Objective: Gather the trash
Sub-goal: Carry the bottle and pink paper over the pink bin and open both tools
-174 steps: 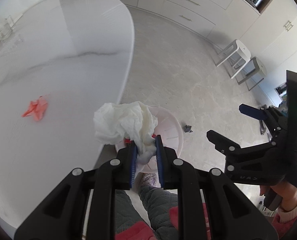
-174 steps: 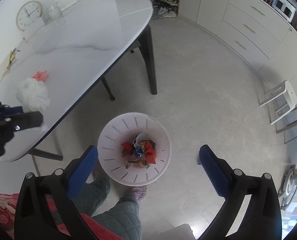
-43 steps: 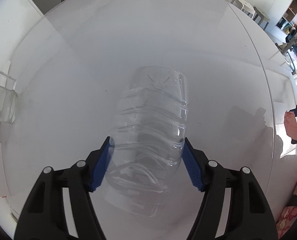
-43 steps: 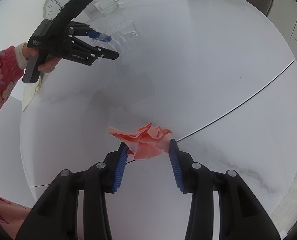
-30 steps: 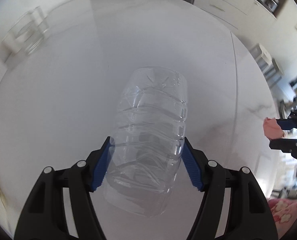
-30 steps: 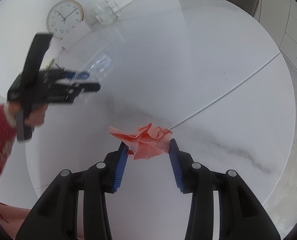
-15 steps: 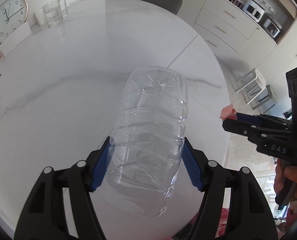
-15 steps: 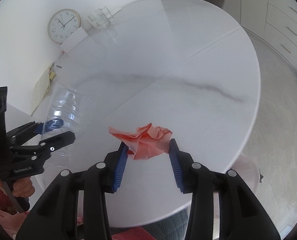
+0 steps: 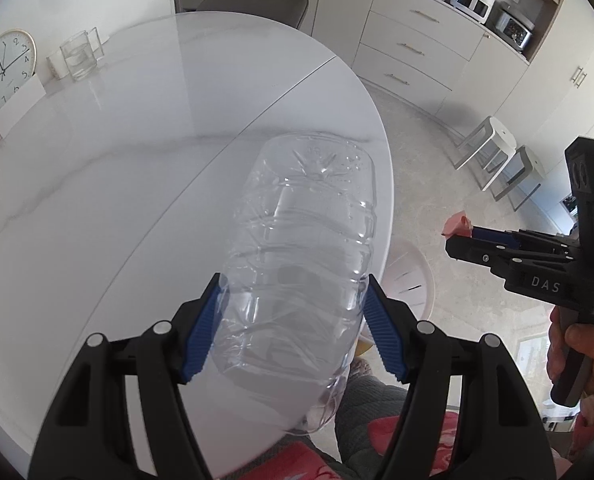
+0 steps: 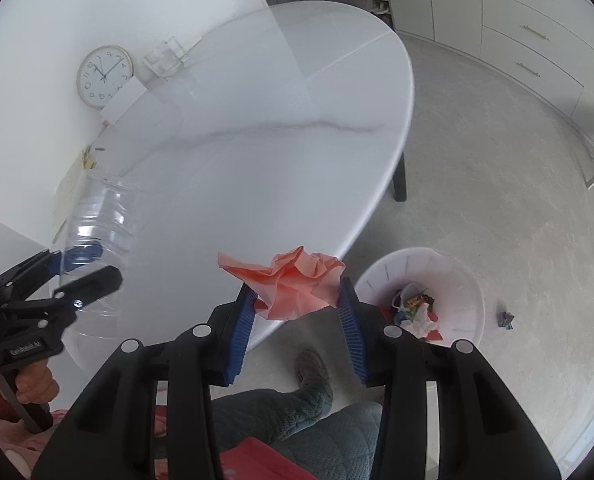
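Note:
My left gripper (image 9: 291,320) is shut on a clear crushed plastic bottle (image 9: 305,248) and holds it in the air over the near edge of the white marble table (image 9: 137,152). My right gripper (image 10: 297,304) is shut on a crumpled pink paper (image 10: 293,276) and holds it just past the table edge. The white trash bin (image 10: 461,280) with several scraps inside stands on the floor, below and right of the paper. In the left wrist view the bin (image 9: 411,276) shows partly behind the bottle, and the right gripper (image 9: 457,236) with the paper is at the right.
A clock (image 9: 1,68), a glass (image 9: 77,56) and papers sit at the table's far side. A small dark scrap (image 10: 505,319) lies on the floor right of the bin. Two stools (image 9: 493,148) and cabinets line the back. My legs and a foot (image 10: 313,368) are below.
Both grippers lifted their loads off the table and swung back toward its near edge. The bin has come into view beneath them.

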Demonstrator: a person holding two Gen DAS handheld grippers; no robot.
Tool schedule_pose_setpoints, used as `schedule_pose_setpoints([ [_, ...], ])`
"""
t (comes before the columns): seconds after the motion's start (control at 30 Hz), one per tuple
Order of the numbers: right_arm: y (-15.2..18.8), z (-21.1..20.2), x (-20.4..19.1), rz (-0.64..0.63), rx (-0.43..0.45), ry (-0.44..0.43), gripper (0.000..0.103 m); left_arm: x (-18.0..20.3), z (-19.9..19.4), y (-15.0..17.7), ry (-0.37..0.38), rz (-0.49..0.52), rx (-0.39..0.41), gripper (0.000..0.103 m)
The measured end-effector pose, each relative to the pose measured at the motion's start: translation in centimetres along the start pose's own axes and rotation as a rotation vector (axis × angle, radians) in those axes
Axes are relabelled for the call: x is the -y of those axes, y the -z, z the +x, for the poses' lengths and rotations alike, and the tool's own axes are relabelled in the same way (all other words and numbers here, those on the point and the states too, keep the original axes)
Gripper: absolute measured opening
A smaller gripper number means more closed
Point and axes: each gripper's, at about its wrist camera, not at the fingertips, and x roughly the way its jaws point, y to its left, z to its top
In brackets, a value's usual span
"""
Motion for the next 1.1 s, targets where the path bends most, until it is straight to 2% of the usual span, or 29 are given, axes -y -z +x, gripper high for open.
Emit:
schedule_pose_setpoints([
  [0.17,0.5,-0.7,2.8,-0.068,-0.033,0.025,0.042,2.7,-0.4,0.8,0.037,-0.076,-0.005,0.066],
  [0.3,0.8,-0.3,5.2,-0.093,-0.051,0.022,0.043,5.3,-0.8,2.0,0.005,-0.100,0.008,0.066],
  [0.47,1.0,1.9,7.7,-0.129,-0.083,0.039,0.045,8.1,-0.8,3.1,-0.010,-0.126,-0.012,0.066],
  [0.5,1.0,2.2,8.0,-0.134,-0.095,0.043,0.048,8.8,-0.6,3.2,-0.018,-0.127,-0.015,0.066],
  [0.53,1.2,2.7,8.4,-0.143,-0.118,0.047,0.060,9.3,-0.6,3.3,-0.020,-0.123,-0.019,0.066],
  [0.6,1.3,2.8,8.9,-0.150,-0.122,0.054,0.075,10.2,-0.2,3.2,-0.028,-0.115,-0.027,0.066],
  [0.67,1.5,2.5,9.5,-0.154,-0.123,0.057,0.082,11.0,0.4,3.1,-0.029,-0.110,-0.038,0.066],
  [0.73,1.5,1.8,10.4,-0.156,-0.115,0.097,0.093,12.0,1.3,2.9,-0.021,-0.109,-0.053,0.066],
  [0.83,1.6,0.2,12.1,-0.149,-0.106,0.155,0.096,12.9,2.9,2.4,-0.013,-0.102,-0.074,0.066],
  [0.93,1.7,-1.9,13.8,-0.124,-0.084,0.173,0.101,14.4,5.0,1.8,0.003,-0.072,-0.101,0.066],
  [1.1,1.7,-4.9,16.4,-0.045,-0.053,0.172,0.101,16.9,8.4,0.4,0.017,0.005,-0.137,0.066],
])
